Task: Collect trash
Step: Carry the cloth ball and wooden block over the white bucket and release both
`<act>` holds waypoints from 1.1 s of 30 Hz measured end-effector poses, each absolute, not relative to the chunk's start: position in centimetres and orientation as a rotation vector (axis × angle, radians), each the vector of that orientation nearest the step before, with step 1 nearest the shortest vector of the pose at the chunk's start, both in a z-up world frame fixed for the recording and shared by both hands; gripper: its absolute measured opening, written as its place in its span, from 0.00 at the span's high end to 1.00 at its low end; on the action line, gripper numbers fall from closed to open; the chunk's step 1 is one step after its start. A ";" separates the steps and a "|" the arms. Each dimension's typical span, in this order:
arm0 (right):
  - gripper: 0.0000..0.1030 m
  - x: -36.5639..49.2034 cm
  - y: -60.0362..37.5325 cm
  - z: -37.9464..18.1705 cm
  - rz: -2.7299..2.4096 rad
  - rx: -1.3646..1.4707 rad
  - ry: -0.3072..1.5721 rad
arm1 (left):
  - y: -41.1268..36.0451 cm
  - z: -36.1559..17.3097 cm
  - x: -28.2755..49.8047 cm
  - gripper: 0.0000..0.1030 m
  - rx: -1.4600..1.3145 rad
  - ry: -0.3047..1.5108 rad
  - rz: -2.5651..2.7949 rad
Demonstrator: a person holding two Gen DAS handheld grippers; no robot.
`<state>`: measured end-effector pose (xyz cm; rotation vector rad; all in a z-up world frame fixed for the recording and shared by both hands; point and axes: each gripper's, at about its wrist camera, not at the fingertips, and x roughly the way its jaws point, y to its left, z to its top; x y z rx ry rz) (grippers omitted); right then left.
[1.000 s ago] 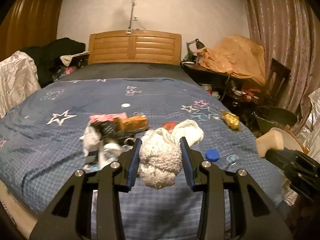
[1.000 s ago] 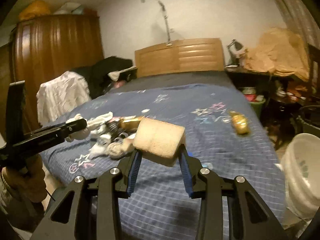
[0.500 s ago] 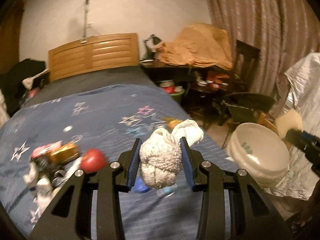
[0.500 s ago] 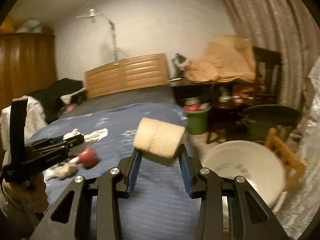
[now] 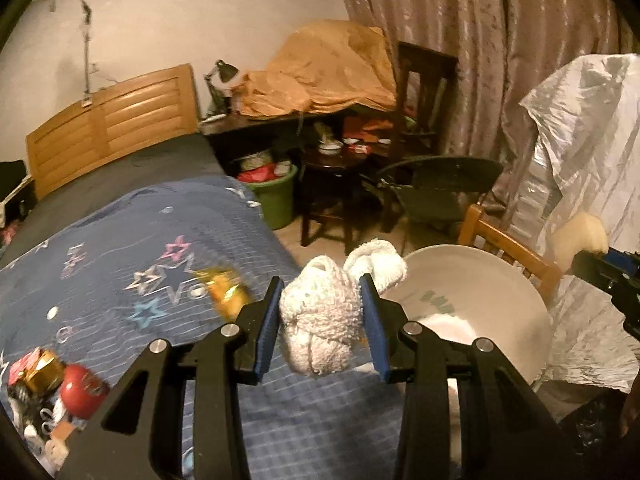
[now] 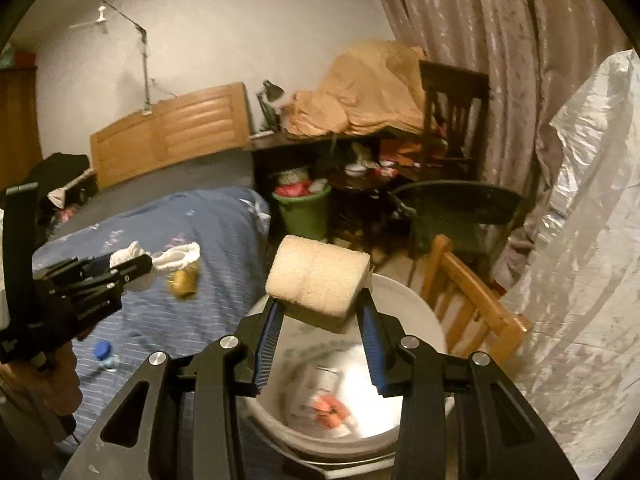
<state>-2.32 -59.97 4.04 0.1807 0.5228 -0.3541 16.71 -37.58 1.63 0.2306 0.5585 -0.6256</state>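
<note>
Right wrist view: tan rectangular sponge sits clamped in the right gripper, above the white plastic bucket. Left gripper pinches a white knotted towel rag; centre each before releasing.

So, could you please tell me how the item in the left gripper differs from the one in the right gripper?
The white cloth wad in the left gripper is fluffy, knotted and lumpy; the tan sponge block in the right gripper is a neat, flat-sided block. The wad hangs by the edge of the bed; the block sits over the white bucket. Both are clamped between blue pads.
</note>
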 end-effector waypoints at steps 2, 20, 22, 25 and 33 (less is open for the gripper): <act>0.62 -1.7 -60.9 3.6 -0.362 0.184 0.538 | -39.2 1.2 16.8 0.64 0.249 0.566 -0.643; 0.62 0.8 -64.6 0.0 -0.387 0.195 0.653 | -46.8 -2.0 17.3 0.64 0.346 0.625 -0.740; 0.62 0.9 -64.9 -0.3 -0.387 0.199 0.660 | -47.1 -2.2 17.3 0.64 0.348 0.631 -0.744; 0.62 1.0 -65.1 -0.7 -0.384 0.202 0.667 | -47.4 -2.6 17.3 0.64 0.354 0.639 -0.749; 0.62 1.4 -65.3 -1.1 -0.375 0.198 0.676 | -48.0 -3.1 17.2 0.64 0.364 0.653 -0.752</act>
